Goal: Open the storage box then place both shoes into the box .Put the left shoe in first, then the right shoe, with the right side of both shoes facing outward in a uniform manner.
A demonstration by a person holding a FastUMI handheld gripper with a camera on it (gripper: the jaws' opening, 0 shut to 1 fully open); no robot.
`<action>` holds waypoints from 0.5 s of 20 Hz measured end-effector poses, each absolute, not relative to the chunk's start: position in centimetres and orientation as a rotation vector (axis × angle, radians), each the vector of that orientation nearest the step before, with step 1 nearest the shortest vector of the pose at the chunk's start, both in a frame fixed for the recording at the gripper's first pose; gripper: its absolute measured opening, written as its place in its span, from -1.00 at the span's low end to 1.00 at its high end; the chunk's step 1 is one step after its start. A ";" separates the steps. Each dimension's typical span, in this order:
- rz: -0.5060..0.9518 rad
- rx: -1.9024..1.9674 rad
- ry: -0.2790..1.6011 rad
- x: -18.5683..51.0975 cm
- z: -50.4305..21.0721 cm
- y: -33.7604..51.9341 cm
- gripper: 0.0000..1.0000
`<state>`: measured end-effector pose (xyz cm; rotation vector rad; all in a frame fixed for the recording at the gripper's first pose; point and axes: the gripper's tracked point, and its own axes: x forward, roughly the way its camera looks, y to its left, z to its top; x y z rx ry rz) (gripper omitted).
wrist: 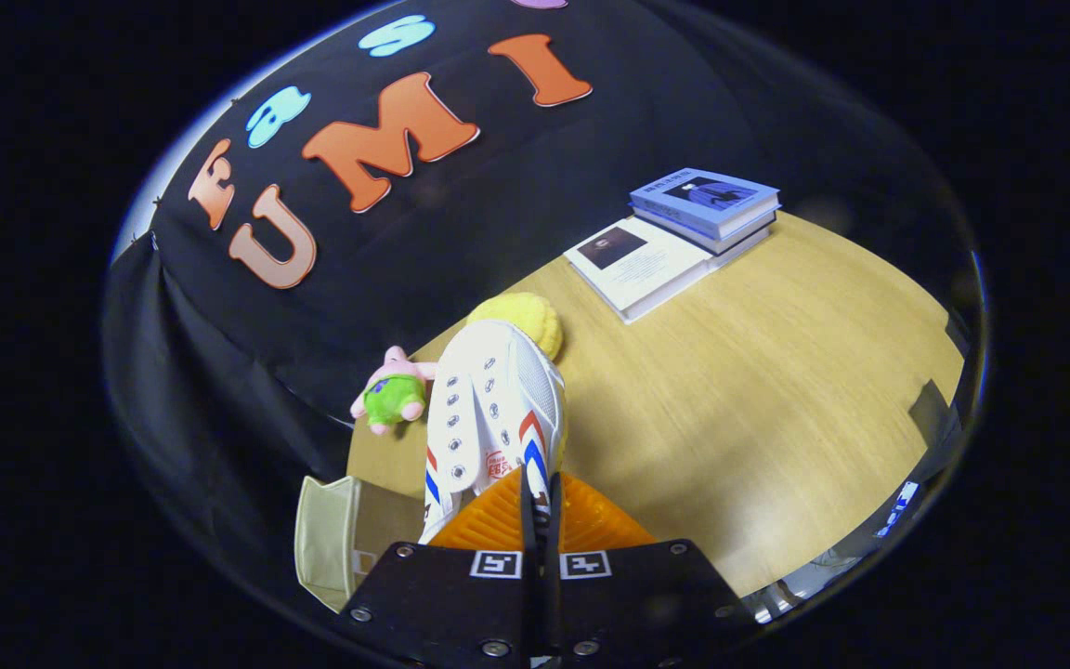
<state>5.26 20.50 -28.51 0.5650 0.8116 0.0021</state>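
Observation:
My gripper (pixel 541 497) is shut on a white shoe (pixel 489 409) with red and blue stripes on its side. The orange fingers (pixel 489 525) pinch the shoe's collar edge, and the shoe sticks out ahead of them, toe pointing away, lifted above the wooden table (pixel 758 390). Below and to the left of the fingers stands the beige storage box (pixel 335 539), its lid swung open toward me; its inside is mostly hidden by the gripper body.
A pink and green plush toy (pixel 393 390) and a yellow plush (pixel 526 321) lie just beyond the shoe near the wall. Books (pixel 674 237) are stacked at the far side of the table.

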 end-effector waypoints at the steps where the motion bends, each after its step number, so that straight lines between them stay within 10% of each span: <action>1: 0.016 0.572 0.814 5.1 -28.0 22.6 -0.99; 10: 0.097 0.558 0.829 2.0 -25.1 37.3 -0.99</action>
